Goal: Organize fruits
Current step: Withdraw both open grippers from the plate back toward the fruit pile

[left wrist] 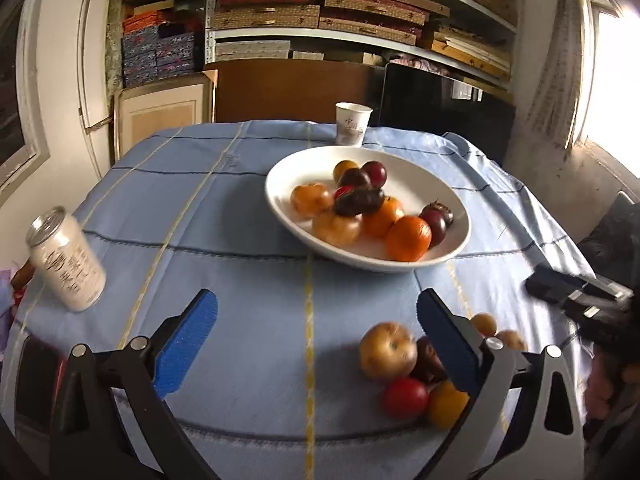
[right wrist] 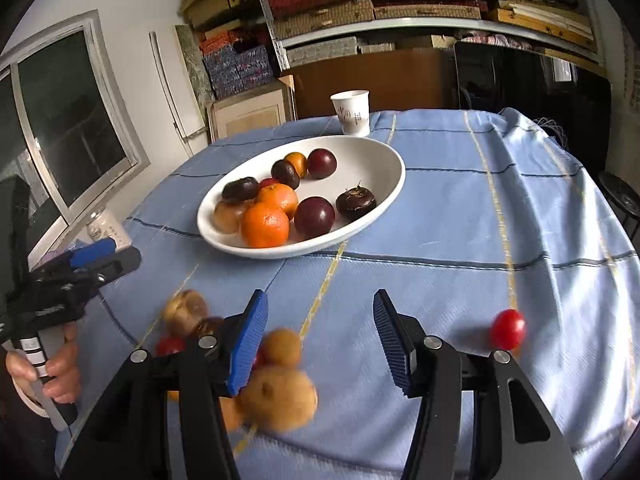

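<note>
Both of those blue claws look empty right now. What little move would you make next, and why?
Probably ease the right gripper down over the brown fruit just by its left finger and close on it. Both it and the left gripper are open with nothing between the pads, several fruits lie loose on the cloth, and the white bowl has space.

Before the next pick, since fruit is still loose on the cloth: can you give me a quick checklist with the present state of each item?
1. Left tongs open, nothing between: ok.
2. Right tongs open, nothing pinched: ok.
3. White oval ceramic bowl has room: ok.
4. All fruit in bowl: not ok; small red tomato lies apart, and a brown round fruit sits in a loose cluster.
5. White paper cup upright, clear of bowl: ok.
</note>
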Tool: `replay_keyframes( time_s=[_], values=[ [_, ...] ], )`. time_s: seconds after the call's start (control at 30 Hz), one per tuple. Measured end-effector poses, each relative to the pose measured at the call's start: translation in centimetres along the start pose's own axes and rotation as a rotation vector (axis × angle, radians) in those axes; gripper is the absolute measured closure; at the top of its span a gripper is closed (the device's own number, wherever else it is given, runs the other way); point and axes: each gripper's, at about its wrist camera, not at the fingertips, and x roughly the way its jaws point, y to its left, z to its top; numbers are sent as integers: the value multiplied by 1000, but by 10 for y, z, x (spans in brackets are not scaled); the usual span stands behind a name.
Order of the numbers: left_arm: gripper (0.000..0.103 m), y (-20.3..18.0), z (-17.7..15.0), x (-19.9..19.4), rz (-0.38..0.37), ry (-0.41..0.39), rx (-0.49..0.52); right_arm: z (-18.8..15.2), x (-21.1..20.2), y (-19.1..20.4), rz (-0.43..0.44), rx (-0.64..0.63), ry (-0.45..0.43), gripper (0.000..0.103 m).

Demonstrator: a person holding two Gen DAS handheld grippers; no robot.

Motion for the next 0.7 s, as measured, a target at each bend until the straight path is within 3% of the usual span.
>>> replay_keyframes(
  time_s=[0.17,0.33,0.43,0.5,0.57,0.7],
  values=[
    [5,9,-5,-17,52,-53,-32,11,-36,-51,-58,176,-133,48],
    [5,13,0,-20,54,-50,-42,7,-46,-100,-51,377,-157,47],
    [5,13,0,-21,42,-40,-46,5,-48,-108,-31,417,-166,47],
    [5,12,0,-20,43,-35,-42,6,-40,-100,-34,374,-142,47],
    [5,10,-1,-19,41,-30,-34,6,-26,-76,14,263,-62,47],
    [5,4,-3,-20,46,-29,-9,-6,5,-13,100,-40,134,51]
  ],
)
